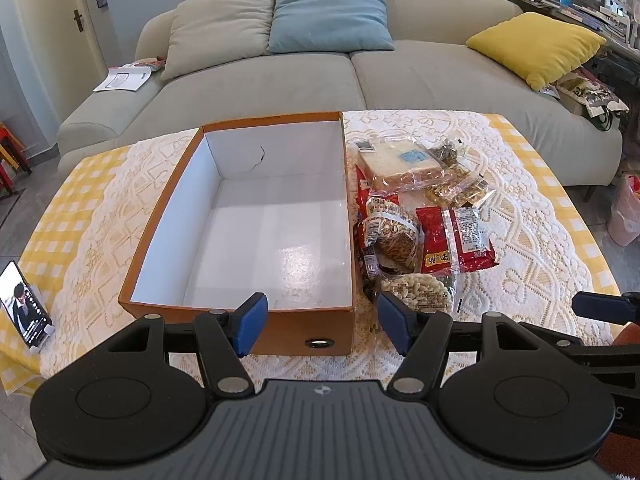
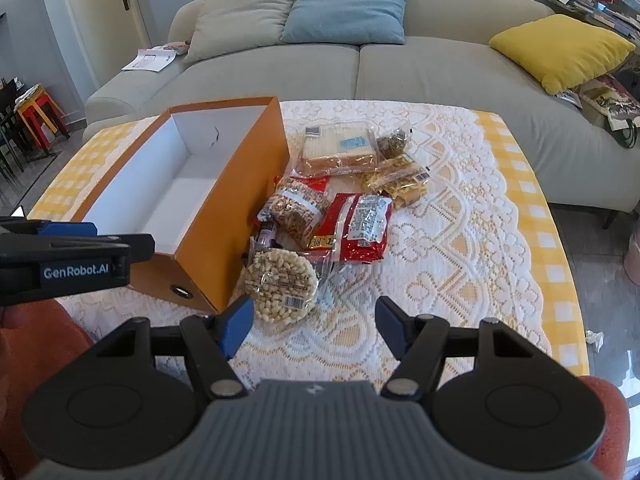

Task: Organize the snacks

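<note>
— Both grippers first: how do they stand?

— Left gripper [image 1: 322, 322] has its blue-padded jaws spread wide with nothing between them, held low over the near end of the orange box [image 1: 168, 220]. Right gripper [image 2: 314, 326] is spread just as wide and equally empty, above bare lace tablecloth [image 2: 460, 240], its left pad just beside the round puffed-grain cake [image 2: 280, 280].

— And the snacks themselves?

— They lie in a loose heap on the cloth, just right of the box and touching its long orange wall. Nearest is that puffed-grain cake, pale kernels in clear wrap with a barcode sticker. Behind it a red packet [image 2: 356, 224] with a white printed label lies flat, and beside that a clear bag of brown peanut brittle pieces [image 2: 296, 204]. Farther back sits a pack of sliced bread [image 2: 340, 150] with a blue sticker, and to its right clear bags of golden and dark bits [image 2: 400, 176]; what those are I cannot tell.

— The box?

— Open-topped, white inside, nothing in it, a dark scuff on its far inner wall. A phone [image 1: 26, 308] stands propped at the table's left edge; a grey sofa [image 1: 280, 76] lies beyond.
</note>
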`<action>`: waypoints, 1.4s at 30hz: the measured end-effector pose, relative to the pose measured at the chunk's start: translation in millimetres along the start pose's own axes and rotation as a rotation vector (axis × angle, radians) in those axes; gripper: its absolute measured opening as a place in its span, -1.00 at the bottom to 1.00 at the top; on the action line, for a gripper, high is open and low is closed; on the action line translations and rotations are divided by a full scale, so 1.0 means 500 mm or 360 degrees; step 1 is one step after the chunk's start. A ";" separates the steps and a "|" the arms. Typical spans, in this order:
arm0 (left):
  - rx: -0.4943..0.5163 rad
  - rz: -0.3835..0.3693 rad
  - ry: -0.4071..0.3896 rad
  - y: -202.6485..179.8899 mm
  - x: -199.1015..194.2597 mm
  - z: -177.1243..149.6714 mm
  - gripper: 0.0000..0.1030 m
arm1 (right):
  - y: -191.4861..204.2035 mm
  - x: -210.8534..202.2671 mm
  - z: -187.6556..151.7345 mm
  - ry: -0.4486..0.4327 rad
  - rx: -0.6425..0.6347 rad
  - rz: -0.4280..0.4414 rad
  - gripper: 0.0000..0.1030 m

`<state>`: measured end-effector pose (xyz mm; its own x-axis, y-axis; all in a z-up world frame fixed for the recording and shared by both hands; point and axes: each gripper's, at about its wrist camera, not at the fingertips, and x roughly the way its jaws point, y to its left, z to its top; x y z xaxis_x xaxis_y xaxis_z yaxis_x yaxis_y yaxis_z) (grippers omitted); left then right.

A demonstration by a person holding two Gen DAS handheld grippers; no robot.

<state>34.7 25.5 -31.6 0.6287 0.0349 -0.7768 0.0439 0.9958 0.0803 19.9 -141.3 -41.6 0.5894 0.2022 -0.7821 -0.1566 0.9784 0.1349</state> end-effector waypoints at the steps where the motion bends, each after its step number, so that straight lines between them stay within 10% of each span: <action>1: 0.0000 -0.0001 0.0001 0.000 0.000 0.000 0.46 | 0.000 0.000 0.000 -0.0003 0.0000 -0.0001 0.28; 20: 0.0114 -0.0259 0.0020 -0.023 0.018 0.021 0.45 | -0.047 0.029 0.002 0.0000 0.0077 0.0018 0.27; 42: 0.1246 -0.0619 0.0522 -0.171 0.201 0.082 0.38 | -0.157 0.231 -0.003 0.0151 0.0381 0.0369 -0.19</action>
<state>126.2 -59.6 -91.0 0.2145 -0.1478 -0.9655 0.7912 0.6059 0.0831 98.7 -194.6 -143.3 0.4816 0.4265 -0.7656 -0.0805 0.8915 0.4459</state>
